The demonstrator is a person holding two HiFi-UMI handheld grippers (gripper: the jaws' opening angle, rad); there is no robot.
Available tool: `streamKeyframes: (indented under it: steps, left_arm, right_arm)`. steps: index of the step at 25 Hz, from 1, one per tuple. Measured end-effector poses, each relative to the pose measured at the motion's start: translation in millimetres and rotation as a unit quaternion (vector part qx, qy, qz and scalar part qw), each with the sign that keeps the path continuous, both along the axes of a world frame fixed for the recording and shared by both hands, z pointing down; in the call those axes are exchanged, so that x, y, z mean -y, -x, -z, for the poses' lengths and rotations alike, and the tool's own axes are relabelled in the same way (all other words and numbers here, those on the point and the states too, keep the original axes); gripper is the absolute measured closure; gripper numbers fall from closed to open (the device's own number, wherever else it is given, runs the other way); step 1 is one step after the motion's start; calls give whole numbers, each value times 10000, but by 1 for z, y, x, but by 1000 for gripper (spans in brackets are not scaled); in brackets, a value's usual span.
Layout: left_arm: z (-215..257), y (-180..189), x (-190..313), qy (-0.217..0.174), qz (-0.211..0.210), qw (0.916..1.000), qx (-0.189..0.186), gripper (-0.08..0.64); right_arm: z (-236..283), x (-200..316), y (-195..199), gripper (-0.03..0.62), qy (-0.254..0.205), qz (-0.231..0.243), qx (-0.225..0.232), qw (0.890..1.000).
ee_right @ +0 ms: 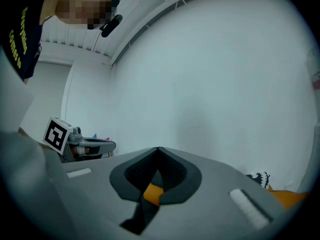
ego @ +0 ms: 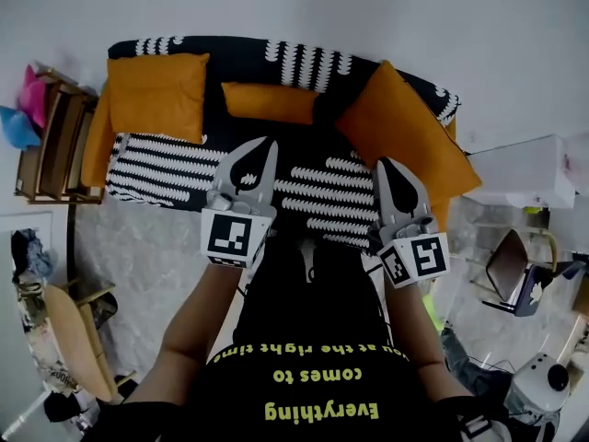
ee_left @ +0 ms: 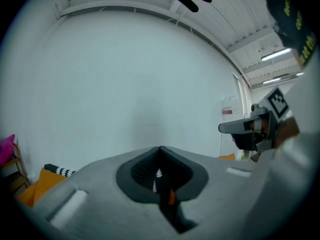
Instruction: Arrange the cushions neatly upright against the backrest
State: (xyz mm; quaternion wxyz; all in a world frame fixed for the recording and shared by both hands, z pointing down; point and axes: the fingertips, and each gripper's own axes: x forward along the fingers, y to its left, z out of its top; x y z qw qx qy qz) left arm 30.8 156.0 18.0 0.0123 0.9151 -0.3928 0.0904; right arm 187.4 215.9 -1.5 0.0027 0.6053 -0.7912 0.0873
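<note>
Black yellow-lettered shirt [ego: 317, 325]; grey left tool [ego: 259, 147], right tool [ego: 386, 164].

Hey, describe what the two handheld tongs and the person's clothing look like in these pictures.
The left grey plastic tongs and right grey plastic tongs match: tapered grey shells with dark ribbed pads inside, each carrying a white cube printed with black square markers. The person wears a black shirt with yellow lettering.

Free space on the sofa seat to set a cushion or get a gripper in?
Bare seat in front of the left cushion, and in front of the middle cushion between the left gripper and right gripper. Crowded right end: the right cushion lies tilted across it.
</note>
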Motion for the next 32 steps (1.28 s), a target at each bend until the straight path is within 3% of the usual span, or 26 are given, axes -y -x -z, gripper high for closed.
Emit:
streamKeyframes:
  steps: [3,6,11,15,20,25,32]
  left_arm:
    - [-8,-31,5,43,160,9998,62,560]
    - [-12,-74,11,120,302,9995,26,560]
    - [-7,-176,30,-370,94,9987,323,560]
    - [-20,-241,37,-419,-92,9977,520,560]
    - [-51,-276,48,-13,-150,9987,477,560]
    - [-98,-291,72,274,-157,9972,675,560]
    - [-174,-302,103,423,-355,9926,1080,558]
  right_arm:
    - [-7,-5,-45,581,22,-32,41,10000]
    - [-16,-9,-114,581,93,-153,68,9998]
    - [-39,-10,-249,581,304,-506,46,9982]
    - [-54,-7,-315,581,383,-736,6,9965]
    - [-87,-16,-349,581,647,-1014,162,9926]
    - [-137,-29,-366,580,1090,-1232,276,9860]
    - [-214,-62,-380,567,1779,-1957,418,9635]
